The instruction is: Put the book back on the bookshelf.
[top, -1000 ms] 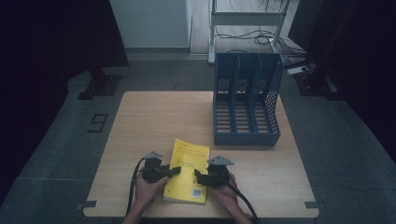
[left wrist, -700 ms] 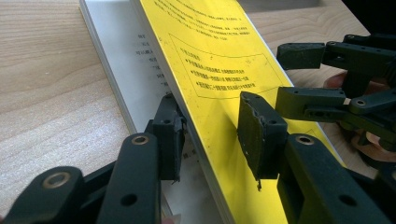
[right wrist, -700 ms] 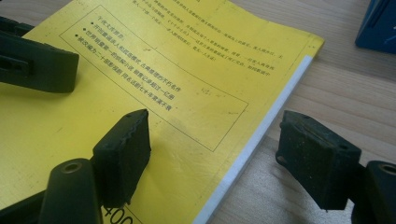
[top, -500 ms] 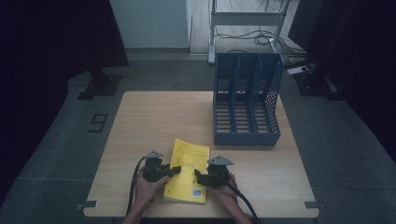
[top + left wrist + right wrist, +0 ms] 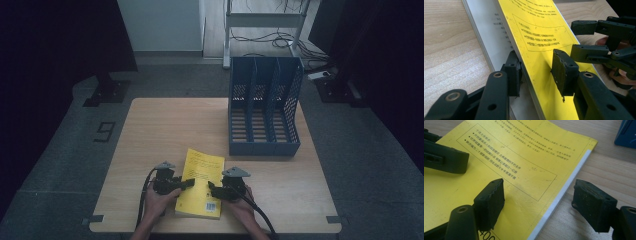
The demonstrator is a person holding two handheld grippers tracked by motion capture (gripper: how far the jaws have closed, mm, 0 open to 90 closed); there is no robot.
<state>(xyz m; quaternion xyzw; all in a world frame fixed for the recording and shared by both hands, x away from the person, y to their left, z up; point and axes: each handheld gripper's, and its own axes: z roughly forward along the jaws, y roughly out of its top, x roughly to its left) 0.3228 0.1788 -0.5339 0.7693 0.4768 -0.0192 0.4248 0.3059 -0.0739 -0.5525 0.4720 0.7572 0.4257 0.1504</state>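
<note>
Your left gripper (image 5: 186,183) straddled the lifted cover of the yellow book (image 5: 200,182), jaws open around it. Your right gripper (image 5: 212,188) stood open over the book's other edge, on the table (image 5: 165,125) near you.

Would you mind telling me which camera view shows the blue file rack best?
The high view: the blue file rack stands whole on the table's far right, all three compartments visible. The right gripper view catches just a blue corner at its top right edge.
</note>
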